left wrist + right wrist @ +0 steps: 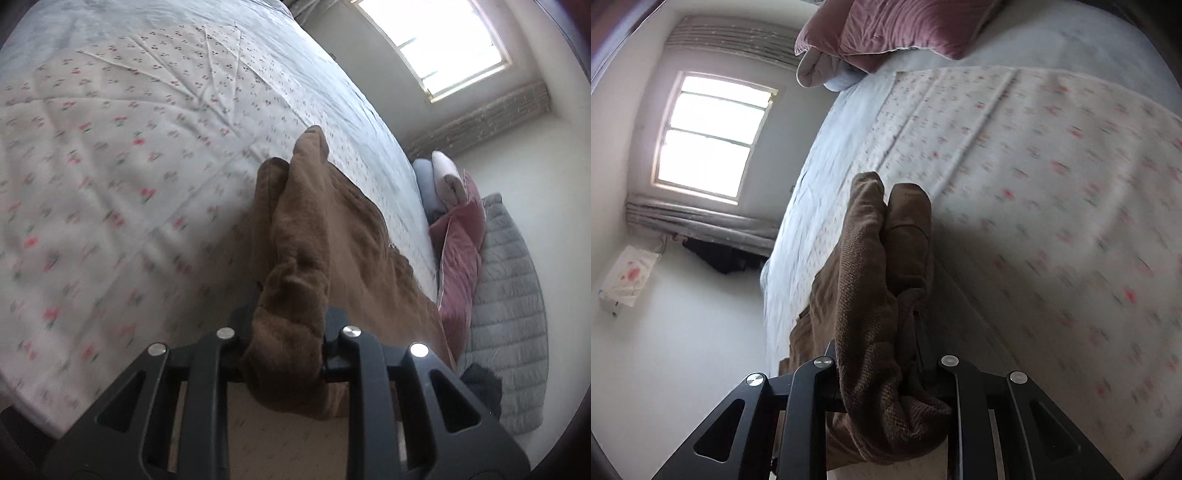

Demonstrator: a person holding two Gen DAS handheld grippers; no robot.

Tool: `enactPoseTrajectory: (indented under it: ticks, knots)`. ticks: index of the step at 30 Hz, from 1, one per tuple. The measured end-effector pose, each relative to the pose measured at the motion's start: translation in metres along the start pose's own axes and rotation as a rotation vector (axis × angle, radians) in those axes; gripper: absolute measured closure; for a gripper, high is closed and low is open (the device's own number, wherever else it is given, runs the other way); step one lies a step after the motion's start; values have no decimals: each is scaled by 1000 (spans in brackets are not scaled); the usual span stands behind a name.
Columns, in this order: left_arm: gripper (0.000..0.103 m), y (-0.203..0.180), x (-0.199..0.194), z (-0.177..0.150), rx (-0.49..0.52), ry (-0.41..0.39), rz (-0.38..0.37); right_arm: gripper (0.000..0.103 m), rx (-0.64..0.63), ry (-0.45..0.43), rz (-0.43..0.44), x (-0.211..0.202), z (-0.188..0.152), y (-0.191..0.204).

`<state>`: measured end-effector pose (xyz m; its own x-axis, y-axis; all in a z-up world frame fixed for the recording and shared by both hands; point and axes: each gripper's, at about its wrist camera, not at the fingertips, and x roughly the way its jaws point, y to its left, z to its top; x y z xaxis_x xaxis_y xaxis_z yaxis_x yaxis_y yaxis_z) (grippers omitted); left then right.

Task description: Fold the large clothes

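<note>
My left gripper (288,332) and right gripper (886,369) each clench a bunched corner of the brown garment (306,229), held above the bed (129,166) so it can hang out for folding.

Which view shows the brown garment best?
Left wrist: the brown garment runs from the left gripper out across the bed. Right wrist shows only a bunched fold clamped in the right gripper.
</note>
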<state>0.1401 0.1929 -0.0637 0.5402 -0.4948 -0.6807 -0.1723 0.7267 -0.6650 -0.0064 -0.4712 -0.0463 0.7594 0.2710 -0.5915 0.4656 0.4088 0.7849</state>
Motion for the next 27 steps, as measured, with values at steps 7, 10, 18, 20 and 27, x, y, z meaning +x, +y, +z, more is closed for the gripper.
enactPoseTrajectory:
  ticks: [7, 10, 18, 20, 27]
  knots:
    - [62, 14, 24, -28, 139, 94, 234, 63, -6, 69, -204, 4, -13, -39]
    - [54, 11, 19, -25, 249, 72, 326, 47, -23, 38, -322, -7, -4, -46]
    - [28, -31, 48, 54, 397, 26, 219, 32, -250, -62, -320, -4, 47, 24]
    - [28, -37, 71, 82, 377, 21, 215, 32, -291, -43, -270, 23, 64, 40]
    - [45, -53, 154, 136, 374, 93, 235, 32, -216, 14, -135, 88, 115, 57]
